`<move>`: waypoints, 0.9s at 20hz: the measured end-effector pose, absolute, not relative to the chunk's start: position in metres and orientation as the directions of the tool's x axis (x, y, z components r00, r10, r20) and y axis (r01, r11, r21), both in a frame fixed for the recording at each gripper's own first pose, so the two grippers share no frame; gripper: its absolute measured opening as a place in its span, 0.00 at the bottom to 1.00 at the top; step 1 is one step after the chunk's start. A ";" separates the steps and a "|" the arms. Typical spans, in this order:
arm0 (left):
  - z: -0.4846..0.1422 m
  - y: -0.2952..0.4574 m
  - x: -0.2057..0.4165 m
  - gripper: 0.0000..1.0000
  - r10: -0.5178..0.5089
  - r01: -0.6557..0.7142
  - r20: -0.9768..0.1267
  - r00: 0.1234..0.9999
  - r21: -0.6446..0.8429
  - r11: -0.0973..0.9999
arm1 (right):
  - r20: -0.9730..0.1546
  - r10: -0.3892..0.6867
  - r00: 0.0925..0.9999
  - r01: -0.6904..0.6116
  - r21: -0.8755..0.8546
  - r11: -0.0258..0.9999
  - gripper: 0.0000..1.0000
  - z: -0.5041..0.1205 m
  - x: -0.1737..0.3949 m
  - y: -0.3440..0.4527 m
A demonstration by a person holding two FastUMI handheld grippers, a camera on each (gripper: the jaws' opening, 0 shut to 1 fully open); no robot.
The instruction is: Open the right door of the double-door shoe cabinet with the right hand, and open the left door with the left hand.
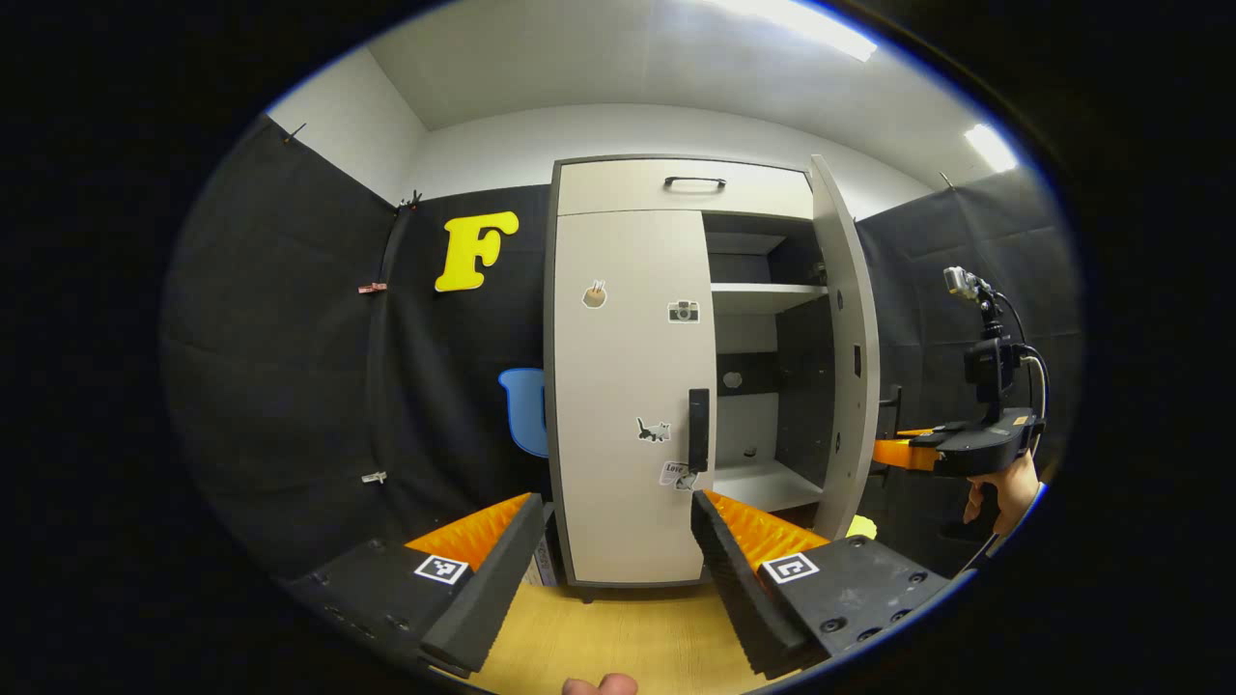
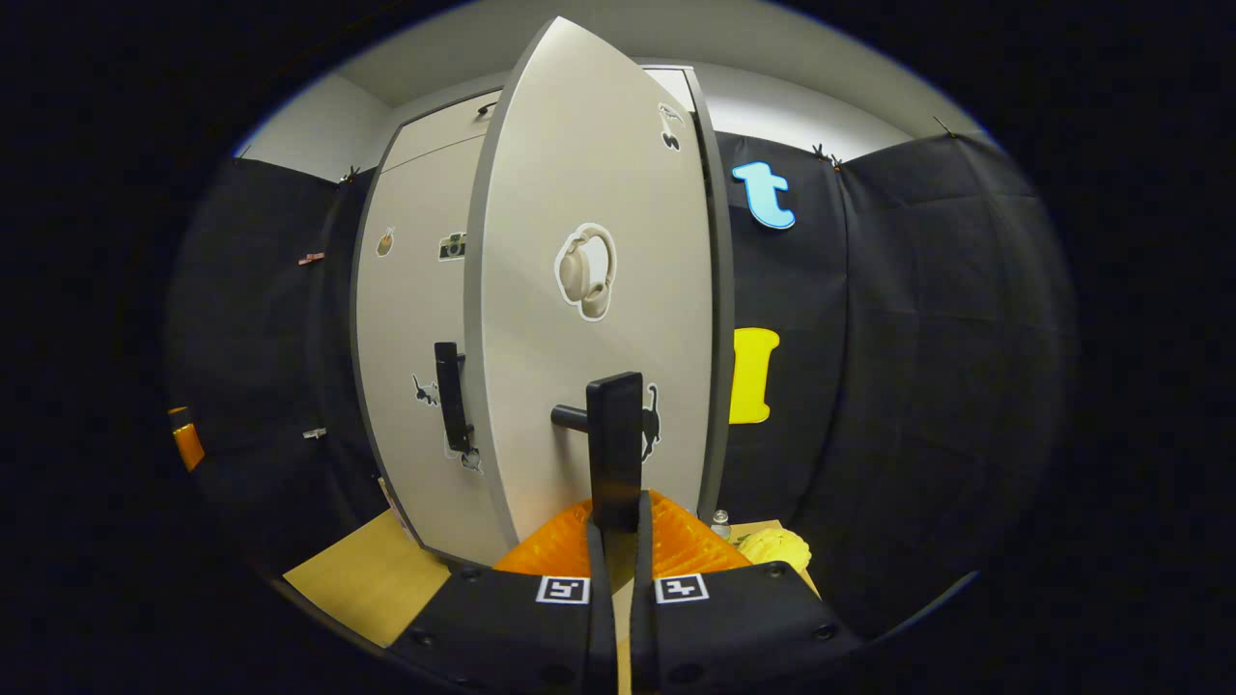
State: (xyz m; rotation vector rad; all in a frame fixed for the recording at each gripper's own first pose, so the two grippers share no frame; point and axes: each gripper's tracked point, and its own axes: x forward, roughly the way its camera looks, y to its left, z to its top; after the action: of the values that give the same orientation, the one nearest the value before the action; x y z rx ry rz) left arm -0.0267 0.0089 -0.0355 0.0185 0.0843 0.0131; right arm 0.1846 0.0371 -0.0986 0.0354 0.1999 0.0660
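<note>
The pale shoe cabinet point(image 1: 628, 188) stands against the booth wall. Its left door point(image 1: 623, 386) is closed, with a dark upright handle point(image 1: 698, 430) near its right edge. My left gripper point(image 1: 613, 507) is open a short way in front of that door, its right finger just below the handle and touching nothing. The right door point(image 1: 850, 338) is swung open toward me. In the right gripper view, my right gripper point(image 2: 615, 510) is shut on the lower end of the right door's handle point(image 2: 615, 434). A hand point(image 1: 1004, 492) holds that gripper point(image 1: 884, 454) beside the open door.
A drawer with a dark handle point(image 1: 694, 181) tops the cabinet. Shelves point(image 1: 768, 294) show inside the open half. The floor point(image 1: 618, 637) is light wood, with a yellow object point(image 2: 772, 545) lying near the cabinet's right foot. Black cloth walls close in on both sides.
</note>
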 end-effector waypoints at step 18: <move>-0.034 -0.087 0.011 0.92 -0.124 0.125 -0.089 0.988 0.008 0.992 | -0.122 -0.056 0.991 0.064 0.059 0.996 0.11 -0.071 0.174 -0.025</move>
State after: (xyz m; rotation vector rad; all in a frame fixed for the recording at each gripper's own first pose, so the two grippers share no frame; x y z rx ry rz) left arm 0.0109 -0.0872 -0.0336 0.0134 0.0885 -0.1254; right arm 0.1745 -0.0250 -0.0710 0.0630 0.1209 -0.0601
